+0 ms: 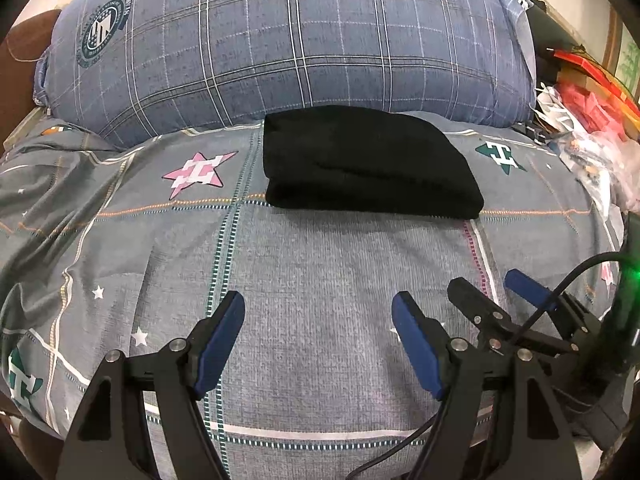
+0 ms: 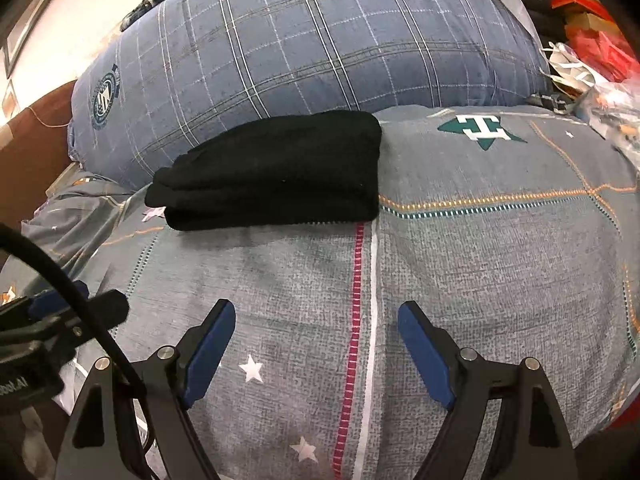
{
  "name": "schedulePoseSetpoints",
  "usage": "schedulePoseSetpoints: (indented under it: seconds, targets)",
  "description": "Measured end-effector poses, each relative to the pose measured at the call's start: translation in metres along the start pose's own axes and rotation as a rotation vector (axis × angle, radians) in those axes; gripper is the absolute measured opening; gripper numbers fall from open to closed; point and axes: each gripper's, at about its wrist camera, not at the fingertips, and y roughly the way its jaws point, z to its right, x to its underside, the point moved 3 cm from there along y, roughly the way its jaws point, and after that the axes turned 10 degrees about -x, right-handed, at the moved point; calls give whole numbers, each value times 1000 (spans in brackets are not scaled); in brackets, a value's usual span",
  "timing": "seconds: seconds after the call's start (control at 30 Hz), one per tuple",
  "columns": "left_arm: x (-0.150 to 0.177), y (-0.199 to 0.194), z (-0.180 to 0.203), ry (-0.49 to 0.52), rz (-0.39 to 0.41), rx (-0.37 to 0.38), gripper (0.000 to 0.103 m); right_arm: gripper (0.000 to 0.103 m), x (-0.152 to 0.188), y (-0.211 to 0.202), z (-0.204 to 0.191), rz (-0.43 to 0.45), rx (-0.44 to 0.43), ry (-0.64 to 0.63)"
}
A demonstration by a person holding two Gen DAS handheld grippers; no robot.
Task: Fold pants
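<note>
Left gripper [image 1: 318, 320]: released, blue pads spread wide, nothing between them. It occupies the lower centre of the left wrist view and hangs above bare bedsheet [image 1: 320, 264].

Right gripper [image 2: 316, 328]: released, pads apart, nothing between them. It occupies the lower centre of the right wrist view, above the same sheet, with a red dashed stripe [image 2: 356, 300] of the print running up between its fingers. In the left wrist view the right gripper appears at the lower right, just beside the left one, with a black cable [image 1: 560, 292] looping over it.

Pants [image 1: 368, 164]: black, folded into a compact rectangular stack of several layers. The stack lies flat on the bed, centre of the left wrist view, and centre-left of the right wrist view. It sits well apart from both grippers. Its far edge lies against a large blue plaid pillow [image 1: 280, 40] filling the upper frame.

Periphery: a pink star print [image 1: 198, 172] lies left of the stack; red and white clutter [image 1: 580, 108] occupies the right edge.
</note>
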Motion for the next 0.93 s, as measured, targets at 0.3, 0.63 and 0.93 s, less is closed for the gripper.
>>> schedulePoseSetpoints:
  seconds: [0.3, 0.63, 0.93]
  targets:
    - [-3, -25, -12, -61, 182, -165, 78, 88, 0, 0, -3, 1, 1, -12]
    - [-17, -44, -30, -131, 262, -166, 103, 89, 1, -4, -13, 27, 3, -58]
    - [4, -4, -11, -58, 26, -63, 103, 89, 8, 5, -19, 0, 42, -97]
